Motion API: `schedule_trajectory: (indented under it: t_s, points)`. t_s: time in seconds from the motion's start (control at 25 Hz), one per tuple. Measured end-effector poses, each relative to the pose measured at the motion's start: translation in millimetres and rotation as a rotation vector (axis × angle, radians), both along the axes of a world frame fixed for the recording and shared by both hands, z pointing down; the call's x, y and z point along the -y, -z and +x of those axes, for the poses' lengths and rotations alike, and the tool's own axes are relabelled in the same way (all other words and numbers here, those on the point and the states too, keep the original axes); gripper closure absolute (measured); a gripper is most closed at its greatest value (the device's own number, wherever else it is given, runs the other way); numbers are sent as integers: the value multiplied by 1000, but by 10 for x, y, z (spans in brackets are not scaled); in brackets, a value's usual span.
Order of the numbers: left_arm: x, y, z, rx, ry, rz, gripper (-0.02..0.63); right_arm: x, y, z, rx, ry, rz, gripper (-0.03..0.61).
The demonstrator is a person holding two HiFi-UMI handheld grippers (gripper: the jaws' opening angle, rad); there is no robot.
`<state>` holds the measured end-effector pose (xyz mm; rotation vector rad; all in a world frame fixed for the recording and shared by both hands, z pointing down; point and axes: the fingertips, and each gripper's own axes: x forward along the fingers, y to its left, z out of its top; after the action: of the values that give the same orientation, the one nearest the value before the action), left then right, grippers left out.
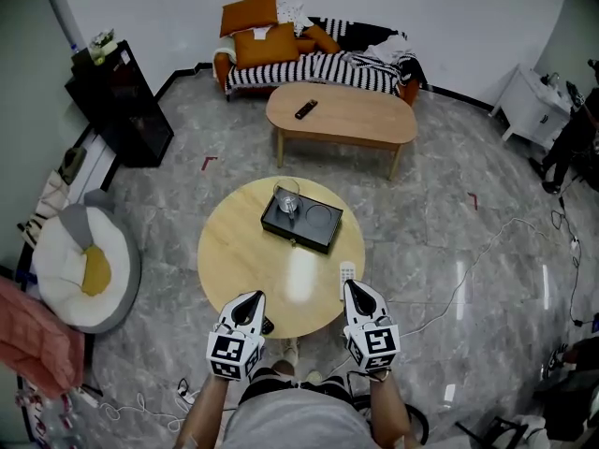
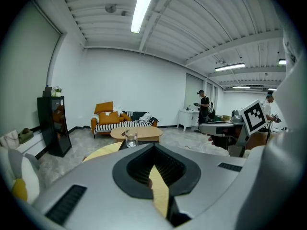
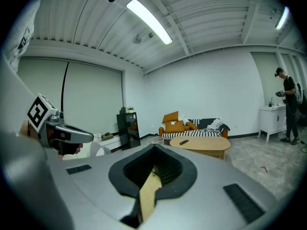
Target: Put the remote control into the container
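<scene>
A white remote control (image 1: 347,275) lies at the right edge of the round wooden table (image 1: 243,251). The container, a flat black box (image 1: 314,235), sits at the table's middle with a drinking glass (image 1: 286,197) standing on its left part. My right gripper (image 1: 353,286) hovers over the table's near right edge, tips just short of the white remote, jaws shut and empty. My left gripper (image 1: 251,297) is over the near left edge, also shut with nothing in it. A second, black remote (image 1: 306,108) rests on the far oval table (image 1: 365,120).
Behind the oval table stands a striped sofa (image 1: 318,64) with orange cushions. A black cabinet (image 1: 122,106) is at far left, a round floor cushion (image 1: 80,265) at left. Cables trail over the floor at right. A person (image 2: 204,104) stands by a white cabinet (image 1: 533,106).
</scene>
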<state>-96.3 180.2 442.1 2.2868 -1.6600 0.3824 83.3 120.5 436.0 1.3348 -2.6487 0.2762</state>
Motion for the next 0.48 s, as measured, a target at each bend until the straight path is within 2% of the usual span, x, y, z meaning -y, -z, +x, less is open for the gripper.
schedule_trajectory:
  t_s: [0.48]
  points:
    - [834, -251, -329, -1, -107, -37, 607, 824, -149, -569, -43, -49, -26, 571]
